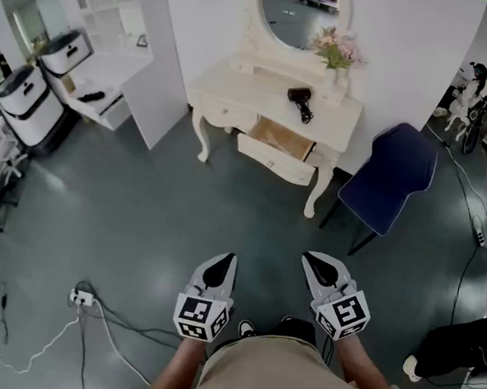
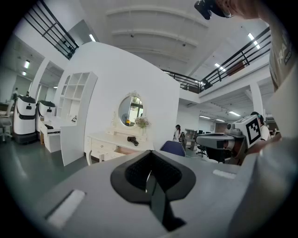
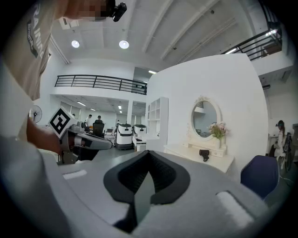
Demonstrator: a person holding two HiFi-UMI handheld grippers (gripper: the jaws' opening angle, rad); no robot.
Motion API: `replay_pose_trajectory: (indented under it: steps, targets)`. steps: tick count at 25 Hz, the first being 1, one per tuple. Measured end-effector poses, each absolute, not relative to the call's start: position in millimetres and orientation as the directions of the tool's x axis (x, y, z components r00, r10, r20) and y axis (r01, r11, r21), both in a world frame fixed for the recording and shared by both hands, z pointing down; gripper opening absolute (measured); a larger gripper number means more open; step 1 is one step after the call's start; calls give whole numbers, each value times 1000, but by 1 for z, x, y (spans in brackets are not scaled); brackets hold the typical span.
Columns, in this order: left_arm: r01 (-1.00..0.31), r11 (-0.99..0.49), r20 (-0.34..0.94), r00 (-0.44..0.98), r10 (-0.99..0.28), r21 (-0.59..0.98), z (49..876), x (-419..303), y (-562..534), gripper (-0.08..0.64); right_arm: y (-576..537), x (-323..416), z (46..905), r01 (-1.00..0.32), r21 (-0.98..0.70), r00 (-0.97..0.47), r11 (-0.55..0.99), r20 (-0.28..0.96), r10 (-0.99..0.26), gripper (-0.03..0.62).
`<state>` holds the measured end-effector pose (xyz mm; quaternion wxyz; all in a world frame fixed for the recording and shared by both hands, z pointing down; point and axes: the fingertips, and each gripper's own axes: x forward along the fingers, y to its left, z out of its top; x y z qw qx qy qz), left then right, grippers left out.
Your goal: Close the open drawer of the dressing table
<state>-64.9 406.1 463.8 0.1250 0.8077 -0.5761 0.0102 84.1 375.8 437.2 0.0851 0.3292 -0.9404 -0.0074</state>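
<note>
The white dressing table (image 1: 239,87) stands against the far wall, a few steps ahead of me. Its right-hand drawer (image 1: 277,148) is pulled out and shows a bare wooden inside. My left gripper (image 1: 227,260) and right gripper (image 1: 309,260) hang low over the grey floor near my body, far short of the table. Both point toward it, jaws pressed together and holding nothing. In the left gripper view, the open drawer (image 2: 124,149) shows small beyond the shut jaws. The right gripper view shows the table top (image 3: 212,160), but the drawer is hidden there.
A black hair dryer (image 1: 301,101), a flower vase (image 1: 336,54) and an oval mirror (image 1: 292,10) are on the table. A dark blue chair (image 1: 392,177) stands just right of it. A white partition (image 1: 159,56) and robots (image 1: 25,105) are at left; cables (image 1: 92,312) cross the floor.
</note>
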Motion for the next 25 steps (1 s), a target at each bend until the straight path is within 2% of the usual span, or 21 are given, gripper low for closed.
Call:
replay_pose_trajectory:
  steps: [8, 25]
  targets:
    - [-924, -324, 166, 359, -919, 204, 472, -63, 400, 17, 368, 85, 434, -649, 43, -752, 760, 117, -649, 2]
    - [-911, -332, 218, 385, -897, 243, 487, -65, 367, 17, 344, 78, 452, -634, 16, -754, 773, 208, -623, 2]
